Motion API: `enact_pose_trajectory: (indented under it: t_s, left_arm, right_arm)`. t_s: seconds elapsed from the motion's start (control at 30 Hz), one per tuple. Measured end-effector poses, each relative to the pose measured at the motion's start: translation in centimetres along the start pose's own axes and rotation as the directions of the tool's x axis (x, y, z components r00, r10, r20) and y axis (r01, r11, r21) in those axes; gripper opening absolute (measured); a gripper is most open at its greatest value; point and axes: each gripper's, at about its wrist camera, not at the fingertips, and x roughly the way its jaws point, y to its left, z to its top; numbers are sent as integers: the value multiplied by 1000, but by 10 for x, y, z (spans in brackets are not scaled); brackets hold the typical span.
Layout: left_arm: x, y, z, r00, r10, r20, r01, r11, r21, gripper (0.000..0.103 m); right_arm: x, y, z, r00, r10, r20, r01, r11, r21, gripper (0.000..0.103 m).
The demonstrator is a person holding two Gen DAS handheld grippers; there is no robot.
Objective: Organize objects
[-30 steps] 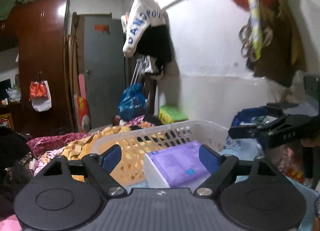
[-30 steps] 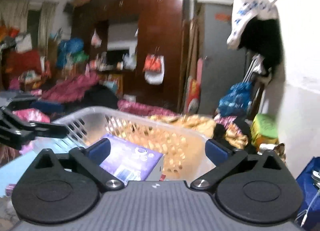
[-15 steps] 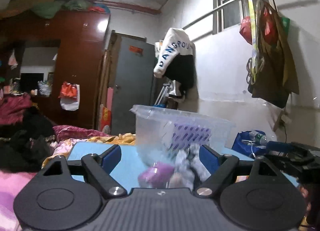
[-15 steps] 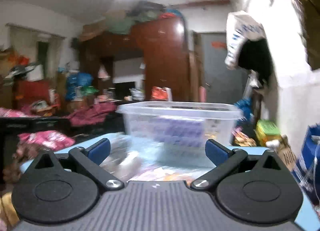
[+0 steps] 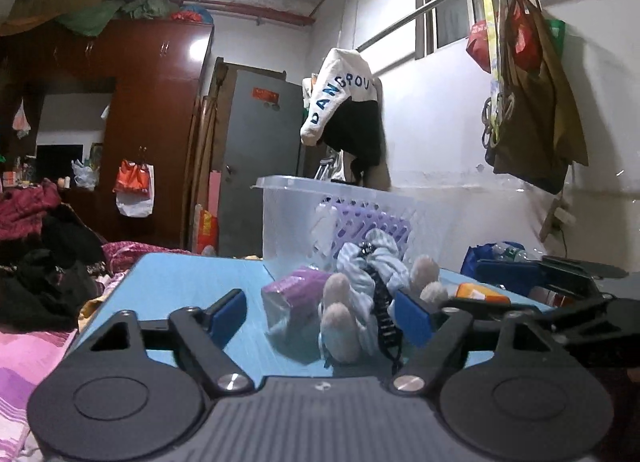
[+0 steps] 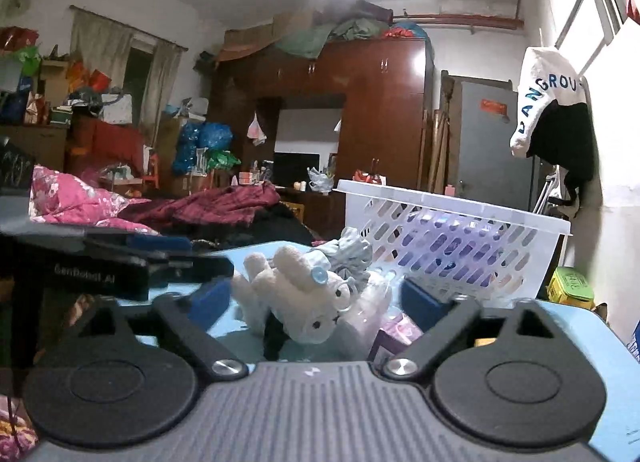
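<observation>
A white plastic basket stands on a blue table and holds a purple box. In front of it lie a white plush toy in pale blue striped cloth, a purple packet and an orange item. My left gripper is open, low over the table, with the plush and packet between its fingers. My right gripper is open around the plush. Each gripper shows at the edge of the other's view.
A bed with pink and dark red bedding lies to the left. A brown wardrobe and grey door stand behind. Clothes and bags hang on the right wall. A blue bag sits by the table's right edge.
Both grippers have dropped from above the basket to table level in front of it. The plush toy and packets now lie between their open fingers.
</observation>
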Motion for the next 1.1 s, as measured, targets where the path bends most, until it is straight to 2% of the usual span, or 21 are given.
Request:
enact_pose_trajectory:
  t_s: [0.1, 0.27, 0.3, 0.33, 0.37, 0.4, 0.43, 0.47, 0.63, 0.83, 1.1]
  left_arm:
    - [3, 1, -5, 1000, -6, -5, 6, 1000, 3, 74]
    - [10, 2, -12, 999, -32, -18, 32, 999, -7, 58]
    - [12, 3, -13, 999, -33, -21, 33, 999, -8, 56]
    - [13, 3, -14, 999, -34, -21, 34, 999, -13, 48]
    - [14, 4, -15, 999, -39, -18, 39, 999, -19, 39]
    - [15, 4, -15, 999, -50, -21, 50, 999, -22, 35]
    - [16, 2, -15, 998, -63, -25, 62, 998, -20, 24]
    - [17, 1, -16, 997, -69, -24, 69, 997, -17, 20]
    - [13, -5, -16, 998, -70, -4, 70, 998, 3, 15]
    - [5, -11, -6, 997, -70, 22, 70, 998, 5, 14]
    - [2, -30, 39, 992, -94, 90, 88, 994, 64, 13]
  right_arm:
    - [-2, 6, -2, 1000, 15, -5, -15, 1000, -18, 66]
    - [4, 14, -3, 1000, 12, -9, -13, 998, -66, 56]
    - [4, 16, -4, 1000, 4, -6, -4, 997, -76, 50]
    - [5, 16, -4, 1000, -8, -4, 8, 996, -84, 44]
    - [5, 14, -4, 1000, -4, -7, 3, 997, -80, 33]
    - [5, 12, -4, 1000, 8, -13, -8, 998, -69, 27]
    - [5, 11, -4, 1000, 10, -16, -11, 998, -69, 26]
    - [4, 10, -4, 1000, 7, -13, -8, 997, -70, 25]
    - [-3, 11, -3, 1000, 2, 11, -2, 998, -59, 18]
    - [-11, 0, 4, 999, 36, 25, -35, 999, -27, 15]
    - [-18, -38, 41, 992, 89, 86, -93, 995, 43, 15]
